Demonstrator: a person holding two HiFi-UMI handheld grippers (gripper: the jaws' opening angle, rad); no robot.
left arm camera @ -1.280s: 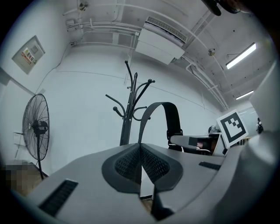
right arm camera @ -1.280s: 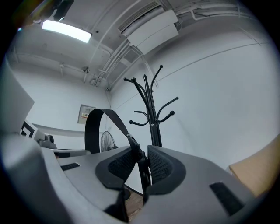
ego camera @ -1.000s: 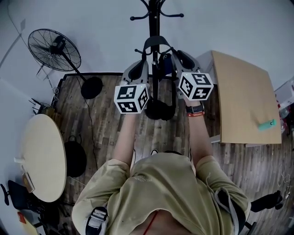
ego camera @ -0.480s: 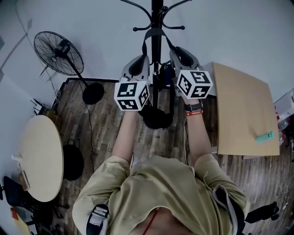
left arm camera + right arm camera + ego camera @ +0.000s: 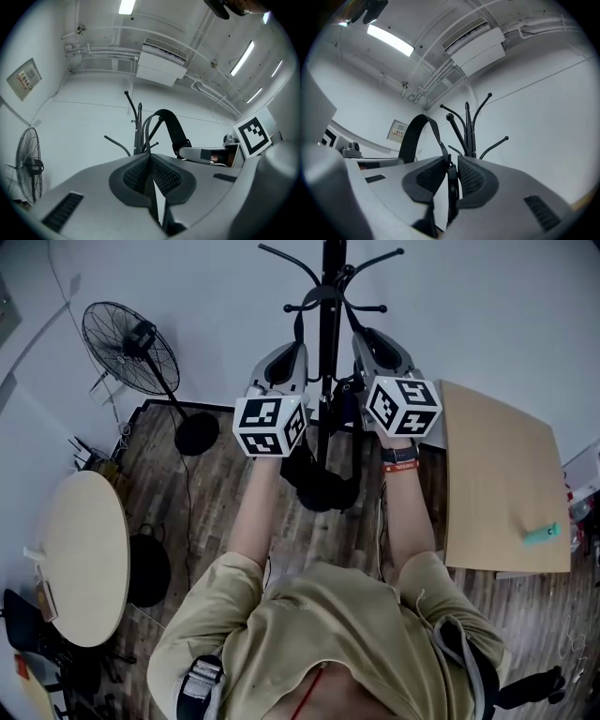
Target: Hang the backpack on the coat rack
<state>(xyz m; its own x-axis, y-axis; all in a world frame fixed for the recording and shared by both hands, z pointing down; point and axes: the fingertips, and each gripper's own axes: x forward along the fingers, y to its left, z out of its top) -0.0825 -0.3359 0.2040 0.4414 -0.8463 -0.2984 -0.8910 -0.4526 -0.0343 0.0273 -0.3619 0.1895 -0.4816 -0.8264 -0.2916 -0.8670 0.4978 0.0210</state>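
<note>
Now, over the last second, I raised the left gripper (image 5: 151,176) and right gripper (image 5: 451,177), both clamped on the backpack (image 5: 323,486) strap (image 5: 171,126), bringing its loop level with the coat rack (image 5: 328,296) hooks (image 5: 289,307), so hanging looked close.

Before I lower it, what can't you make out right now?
- Backpack: head view, mostly hidden under the left gripper, right gripper and arms.
- Rack: head view, top cut off by the upper edge, base not seen past the backpack.
- Strap loop: both gripper views show it near the hooks; whether it is over one cannot be told.
</note>
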